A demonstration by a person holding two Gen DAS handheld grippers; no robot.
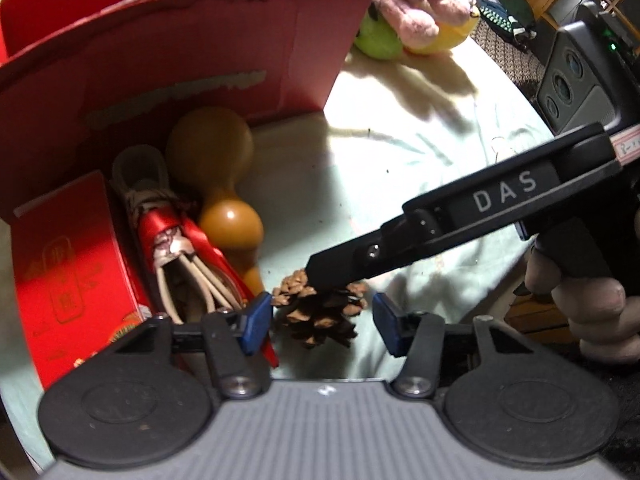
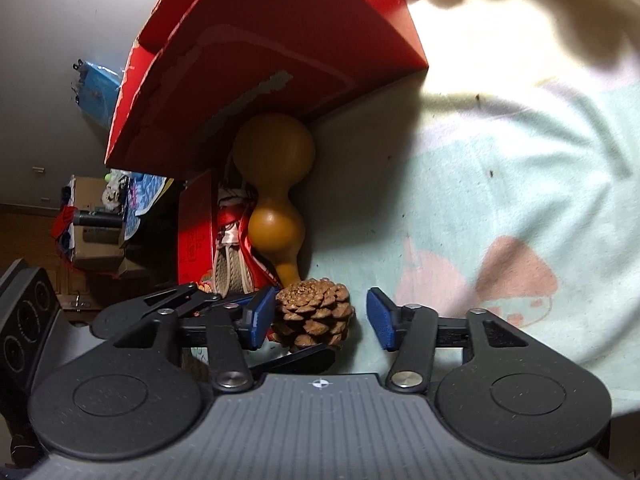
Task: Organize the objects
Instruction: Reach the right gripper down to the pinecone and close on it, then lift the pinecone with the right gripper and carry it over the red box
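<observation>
A brown pine cone (image 1: 320,314) lies on the pale green cloth (image 1: 400,152), just right of a row of things in front of a red cardboard box (image 1: 192,52). My left gripper (image 1: 320,322) is open and straddles the cone, with a gap at the right pad. One black finger (image 1: 344,260) of my right gripper reaches in from the right and rests over the cone's far side. In the right wrist view the pine cone (image 2: 314,314) sits between the blue pads of my open right gripper (image 2: 314,316), close to the left pad and apart from the right one.
A tan gourd (image 1: 224,184), a red wrapped bundle with white cords (image 1: 180,256) and a small red box (image 1: 68,264) lie side by side against the big box. Plush toys (image 1: 408,8) sit at the back. A black device (image 1: 576,76) stands at right.
</observation>
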